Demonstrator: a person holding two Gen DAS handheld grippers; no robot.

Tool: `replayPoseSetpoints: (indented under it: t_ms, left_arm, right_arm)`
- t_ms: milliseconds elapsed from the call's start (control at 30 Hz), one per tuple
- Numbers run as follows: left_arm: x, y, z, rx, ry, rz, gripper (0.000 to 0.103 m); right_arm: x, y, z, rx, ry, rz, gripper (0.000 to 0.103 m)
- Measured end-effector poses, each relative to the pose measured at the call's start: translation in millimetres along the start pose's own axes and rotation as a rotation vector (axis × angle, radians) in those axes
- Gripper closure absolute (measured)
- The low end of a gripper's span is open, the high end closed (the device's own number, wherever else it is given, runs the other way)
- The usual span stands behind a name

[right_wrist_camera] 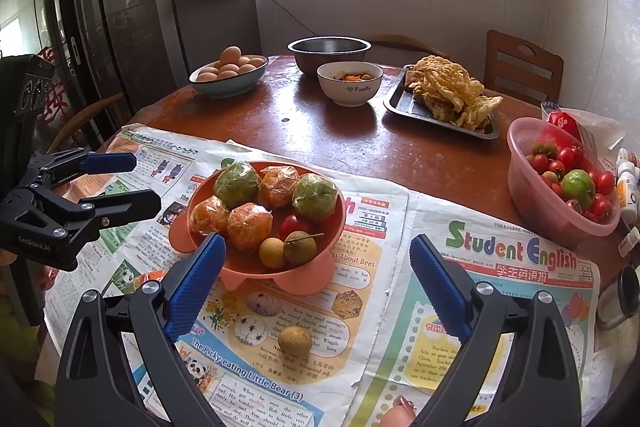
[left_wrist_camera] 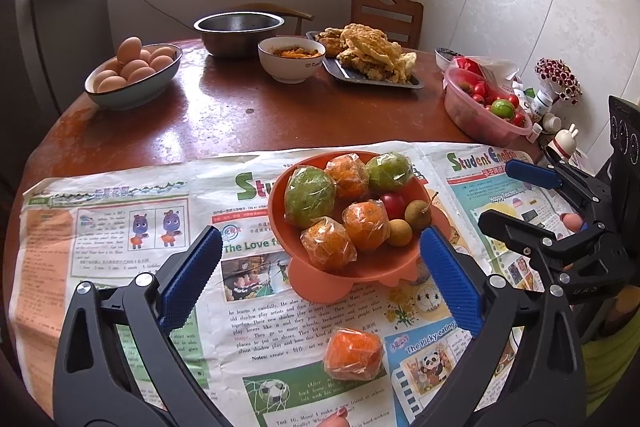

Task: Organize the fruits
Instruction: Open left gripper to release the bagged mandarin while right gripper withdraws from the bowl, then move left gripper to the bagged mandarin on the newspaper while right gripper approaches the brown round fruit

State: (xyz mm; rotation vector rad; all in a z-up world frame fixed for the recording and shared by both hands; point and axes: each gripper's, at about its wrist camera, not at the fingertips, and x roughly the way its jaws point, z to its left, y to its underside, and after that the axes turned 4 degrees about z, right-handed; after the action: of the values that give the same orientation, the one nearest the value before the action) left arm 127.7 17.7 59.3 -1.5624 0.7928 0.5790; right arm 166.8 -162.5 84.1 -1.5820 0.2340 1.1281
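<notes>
- On the newspaper [right_wrist_camera: 400, 227], orange bowl [left_wrist_camera: 320, 267] holds wrapped oranges, two wrapped green fruits, a cherry tomato [left_wrist_camera: 394, 205], two longans.
- Loose wrapped orange [left_wrist_camera: 352, 355] lies between left gripper [left_wrist_camera: 320, 287] fingers, untouched; jaws wide.
- Right gripper [right_wrist_camera: 316, 279] wide, empty; loose longan [right_wrist_camera: 295, 343] below it, possibly untouched.
- Pink tomato bowl [right_wrist_camera: 532, 203] well apart.

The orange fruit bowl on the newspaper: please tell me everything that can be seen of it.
The orange fruit bowl looks like matte plastic, round, with flat lobes spreading from its base. It stands upright on the newspaper on the brown table. Inside lie two wrapped green fruits, three wrapped oranges, one cherry tomato and two longans. Neither gripper touches it; both are open. One wrapped orange and one loose longan lie outside it.
</notes>
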Motion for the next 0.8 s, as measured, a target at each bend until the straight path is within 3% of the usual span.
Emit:
replayPoseSetpoints:
  t_ms: [400, 800]
  left_arm:
    - [-6.2, 15.0, -5.8, 0.020, -0.019, 0.010, 0.010]
    - [4.6, 43.0, -12.0, 0.040, -0.022, 0.077, 0.010]
  right_arm:
    - [-2.9, 11.9, 1.6, -0.001, 0.002, 0.012, 0.009]
    - [4.9, 30.5, 5.0, 0.000, 0.005, 0.051, 0.009]
